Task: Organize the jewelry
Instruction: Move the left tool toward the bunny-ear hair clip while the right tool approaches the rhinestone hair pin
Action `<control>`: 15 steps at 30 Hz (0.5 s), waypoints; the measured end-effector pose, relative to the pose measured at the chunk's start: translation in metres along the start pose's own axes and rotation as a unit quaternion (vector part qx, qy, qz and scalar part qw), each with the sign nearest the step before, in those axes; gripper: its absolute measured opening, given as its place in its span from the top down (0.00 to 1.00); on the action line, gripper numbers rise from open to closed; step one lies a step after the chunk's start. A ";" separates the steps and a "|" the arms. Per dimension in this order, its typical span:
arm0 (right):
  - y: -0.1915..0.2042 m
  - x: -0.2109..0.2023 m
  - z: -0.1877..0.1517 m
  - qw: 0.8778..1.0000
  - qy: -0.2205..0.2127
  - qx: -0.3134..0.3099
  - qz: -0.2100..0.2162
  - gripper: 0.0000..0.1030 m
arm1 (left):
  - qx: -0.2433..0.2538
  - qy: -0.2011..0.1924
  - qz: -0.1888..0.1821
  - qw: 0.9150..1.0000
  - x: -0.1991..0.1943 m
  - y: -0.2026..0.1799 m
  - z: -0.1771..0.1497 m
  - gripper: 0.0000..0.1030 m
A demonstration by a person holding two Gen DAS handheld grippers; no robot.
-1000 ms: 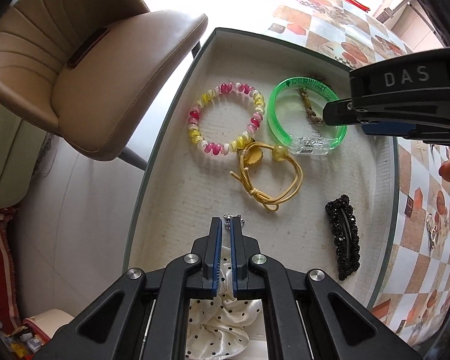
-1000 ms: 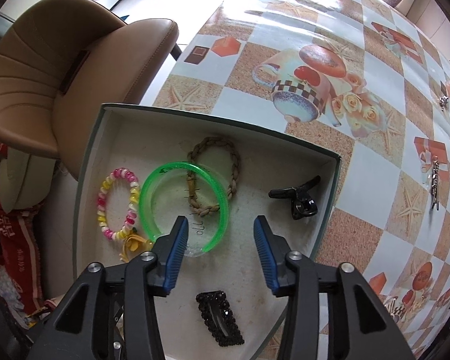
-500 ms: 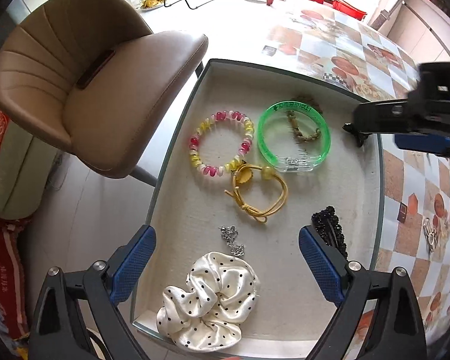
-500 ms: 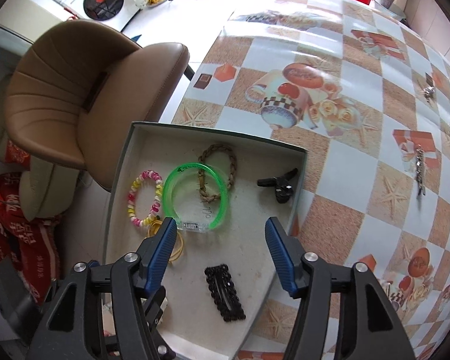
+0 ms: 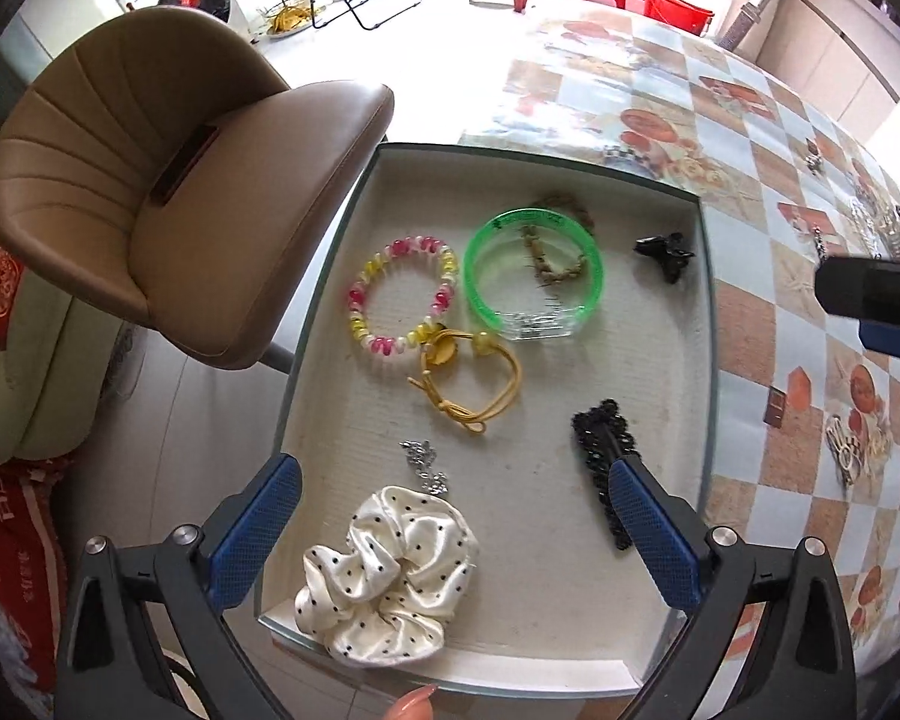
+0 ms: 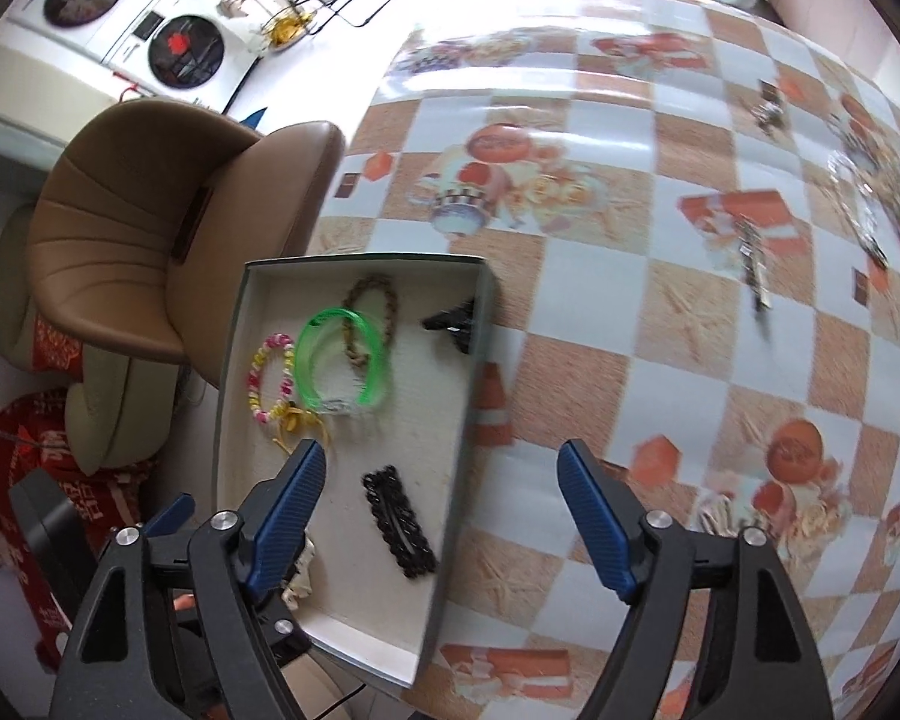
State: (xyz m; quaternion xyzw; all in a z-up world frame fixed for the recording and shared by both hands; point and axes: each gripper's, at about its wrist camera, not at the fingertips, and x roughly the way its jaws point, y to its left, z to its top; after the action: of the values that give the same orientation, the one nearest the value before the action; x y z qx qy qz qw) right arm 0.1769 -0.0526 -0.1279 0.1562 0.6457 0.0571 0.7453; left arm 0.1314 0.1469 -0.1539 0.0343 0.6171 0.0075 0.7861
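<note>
A shallow white tray at the table's left edge holds a pink-yellow bead bracelet, a green bangle over a braided band, a yellow cord tie, a silver charm, a white dotted scrunchie, a black beaded clip and a black claw clip. My left gripper is open and empty above the tray's near end. My right gripper is open and empty, high over the tray's right rim.
A tan leather chair stands close to the tray's left side. More jewelry lies on the checked tablecloth at the far right, blurred. The right gripper's body shows at the right of the left wrist view.
My left gripper opened, left the silver charm beside the scrunchie, and pulled back and up. My right gripper rose and swung right, away from the green bangle.
</note>
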 end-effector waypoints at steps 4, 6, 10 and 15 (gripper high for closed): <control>-0.022 -0.009 -0.011 1.000 -0.009 0.013 -0.015 0.00 | 0.011 0.000 0.000 1.000 -0.005 -0.006 -0.001 0.00; -0.035 -0.016 -0.019 0.999 -0.018 0.023 -0.018 0.00 | 0.018 -0.002 0.002 1.000 -0.009 -0.012 -0.002 0.00; -0.060 -0.021 -0.036 0.999 -0.020 0.045 -0.022 0.00 | 0.026 -0.002 0.001 1.000 -0.015 -0.023 -0.002 0.00; -0.098 -0.023 -0.059 0.996 -0.009 0.081 -0.043 0.00 | 0.050 -0.004 -0.007 0.999 -0.026 -0.047 -0.005 0.00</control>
State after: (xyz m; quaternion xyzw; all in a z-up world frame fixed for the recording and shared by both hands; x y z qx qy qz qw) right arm 0.1045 -0.1426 -0.1432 0.1889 0.6476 -0.0285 0.7376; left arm 0.1187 0.0992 -0.1332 0.0691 0.6136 -0.0293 0.7860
